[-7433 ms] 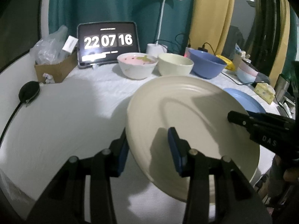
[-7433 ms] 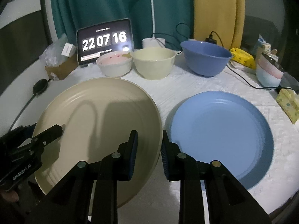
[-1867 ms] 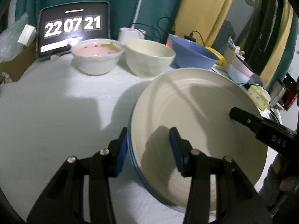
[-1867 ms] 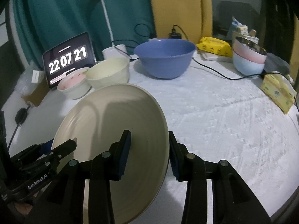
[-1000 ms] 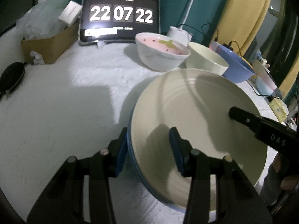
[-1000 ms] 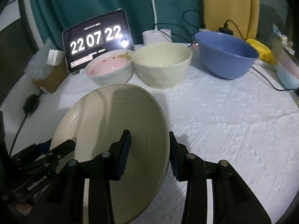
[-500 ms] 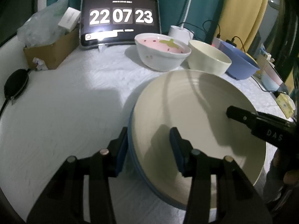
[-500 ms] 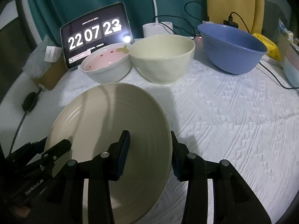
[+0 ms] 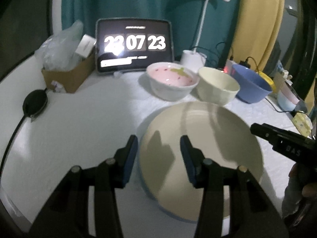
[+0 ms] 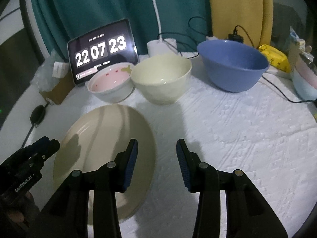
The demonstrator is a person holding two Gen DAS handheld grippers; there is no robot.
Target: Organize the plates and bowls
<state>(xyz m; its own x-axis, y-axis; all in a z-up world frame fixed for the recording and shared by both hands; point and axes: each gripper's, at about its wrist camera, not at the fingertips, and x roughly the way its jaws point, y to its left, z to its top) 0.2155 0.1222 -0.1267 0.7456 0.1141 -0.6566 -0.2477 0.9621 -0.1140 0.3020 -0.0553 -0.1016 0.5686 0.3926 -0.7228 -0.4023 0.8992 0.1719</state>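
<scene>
Blur softens the near edge of the cream plate, where only a thin blue rim of the plate beneath shows. Both lie on the white tablecloth, near the three empty bowls: pink-lined, cream, blue. Left gripper and right gripper hang spread, gripping nothing.

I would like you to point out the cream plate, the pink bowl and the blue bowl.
cream plate (image 9: 208, 138), left wrist view, bare centre of its face.
pink bowl (image 10: 111, 79), right wrist view, pink inside.
blue bowl (image 10: 231, 59), right wrist view, inner wall.
</scene>
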